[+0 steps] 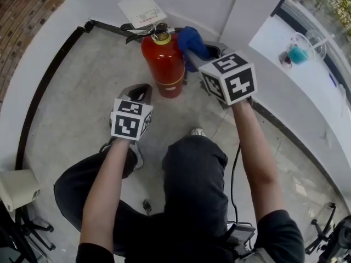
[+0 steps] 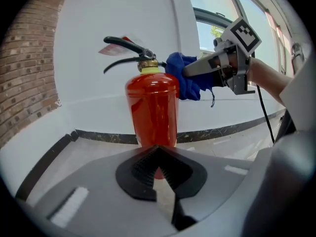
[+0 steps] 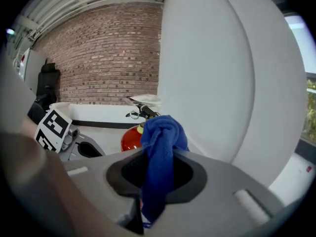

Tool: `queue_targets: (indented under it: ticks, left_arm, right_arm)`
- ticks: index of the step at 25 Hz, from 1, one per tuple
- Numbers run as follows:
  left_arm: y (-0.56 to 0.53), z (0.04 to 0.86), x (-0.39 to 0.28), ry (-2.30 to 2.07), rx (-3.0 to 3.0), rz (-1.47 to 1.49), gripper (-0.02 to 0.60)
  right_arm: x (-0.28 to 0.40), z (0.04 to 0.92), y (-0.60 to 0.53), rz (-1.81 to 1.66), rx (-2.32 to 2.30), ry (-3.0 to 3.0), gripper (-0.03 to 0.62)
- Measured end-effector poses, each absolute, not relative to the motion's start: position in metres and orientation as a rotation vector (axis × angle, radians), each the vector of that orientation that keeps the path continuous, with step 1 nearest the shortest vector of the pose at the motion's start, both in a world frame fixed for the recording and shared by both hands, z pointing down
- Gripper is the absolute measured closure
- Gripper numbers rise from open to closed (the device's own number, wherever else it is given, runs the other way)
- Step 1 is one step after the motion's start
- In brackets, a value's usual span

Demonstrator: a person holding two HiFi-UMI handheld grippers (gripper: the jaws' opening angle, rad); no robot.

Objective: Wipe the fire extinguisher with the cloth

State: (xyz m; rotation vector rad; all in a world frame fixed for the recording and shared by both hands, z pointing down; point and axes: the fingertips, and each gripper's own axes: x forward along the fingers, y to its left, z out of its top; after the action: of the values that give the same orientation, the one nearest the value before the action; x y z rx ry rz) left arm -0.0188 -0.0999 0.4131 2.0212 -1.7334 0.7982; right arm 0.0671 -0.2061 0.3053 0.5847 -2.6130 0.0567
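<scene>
Head view first: you crouch over a grey concrete floor [image 1: 77, 97], and the red cylindrical fire extinguisher [image 1: 164, 64] stands upright on it by the white wall, with a white paper tag [image 1: 141, 9] near its black lever handle [image 1: 143, 33]. Your right gripper [image 1: 190, 56] reaches in from the right and carries a bunched blue fabric cloth [image 1: 192, 40] to the extinguisher's top. Your left gripper [image 1: 140, 91] hovers lower, in front of the cylinder and apart from it. From up here you cannot read either set of jaws. The left gripper view settles one pair: its fingers are pressed together with nothing between them, and the extinguisher stands beyond their tips. It also gives the side-on look that the head view lacks. The cloth hangs at the cylinder's right shoulder, just under the handle, though you cannot tell whether it presses on the metal. A red brick wall [image 2: 24, 83] fills the left edge. The right gripper view shows what neither other view does: its jaws are clamped on the cloth, which rises from them in a rounded wad. That wad covers most of the extinguisher, leaving a red sliver and the handle to its left.
</scene>
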Motion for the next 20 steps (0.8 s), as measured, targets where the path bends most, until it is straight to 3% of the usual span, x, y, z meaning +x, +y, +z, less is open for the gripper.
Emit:
queue_targets:
  ticks: [7, 20]
  left_arm:
    - [-0.088, 0.401, -0.023, -1.733, 2.032, 0.756, 0.577]
    - [-0.093, 0.422, -0.016, -1.663, 2.016, 0.738, 0.577]
  right_arm:
    - [0.029, 0.283, -0.173, -0.059, 0.464, -2.616, 0.523]
    - [0.066, 0.354, -0.175, 0.251, 0.589, -2.633, 0.523]
